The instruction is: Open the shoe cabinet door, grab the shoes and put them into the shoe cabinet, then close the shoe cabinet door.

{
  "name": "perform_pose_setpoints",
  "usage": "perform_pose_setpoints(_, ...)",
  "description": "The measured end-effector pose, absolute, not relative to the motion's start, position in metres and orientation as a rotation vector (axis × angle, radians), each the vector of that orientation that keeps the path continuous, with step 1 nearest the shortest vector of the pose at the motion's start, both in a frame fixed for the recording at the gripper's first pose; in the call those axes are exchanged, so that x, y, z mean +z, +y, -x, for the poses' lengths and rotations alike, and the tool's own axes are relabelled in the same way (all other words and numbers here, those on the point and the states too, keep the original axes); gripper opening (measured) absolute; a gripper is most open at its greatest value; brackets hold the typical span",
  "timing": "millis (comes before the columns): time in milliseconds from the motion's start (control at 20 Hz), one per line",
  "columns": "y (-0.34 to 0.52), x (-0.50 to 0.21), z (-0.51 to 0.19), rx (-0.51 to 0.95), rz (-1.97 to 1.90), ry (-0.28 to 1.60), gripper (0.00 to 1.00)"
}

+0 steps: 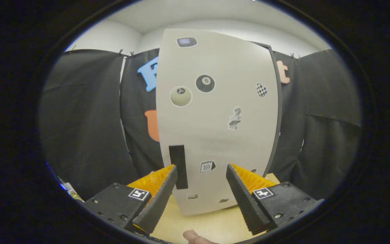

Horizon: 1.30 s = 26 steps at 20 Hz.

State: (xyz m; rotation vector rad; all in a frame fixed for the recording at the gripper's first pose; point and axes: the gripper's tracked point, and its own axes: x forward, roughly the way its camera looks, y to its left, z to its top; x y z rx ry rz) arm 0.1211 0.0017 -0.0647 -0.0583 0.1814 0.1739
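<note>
Just ahead of the parted, empty fingers [200, 189], the tall white sticker-covered shoe cabinet [215, 118] is seen door shut, fitting either start or finish; its black handle [178, 166] lies nearest.

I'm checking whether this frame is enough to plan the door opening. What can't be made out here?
- Cabinet inside: hidden behind the closed door ahead of the open gripper.
- Handle: lower end covered by a finger.
- Stickers: print too small.
- Fingertip: rest of hand cut off below the fingers.

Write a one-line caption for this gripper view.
Open gripper faces the closed shoe cabinet door, its fingers straddling the dark handle near the door's lower edge.
</note>
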Motion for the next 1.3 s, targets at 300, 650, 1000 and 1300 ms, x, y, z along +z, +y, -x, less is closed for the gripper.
perform_pose_setpoints(300,-0.038,-0.02,-0.054,0.161,0.101,0.111,0.96)
perform_pose_setpoints(650,-0.086,0.029,0.035,0.128,0.051,0.019,0.96)
perform_pose_setpoints(1000,-0.1,0.041,0.073,0.142,0.027,0.023,0.97)
perform_pose_setpoints(1300,-0.11,0.047,0.081,0.092,0.064,-0.013,0.97)
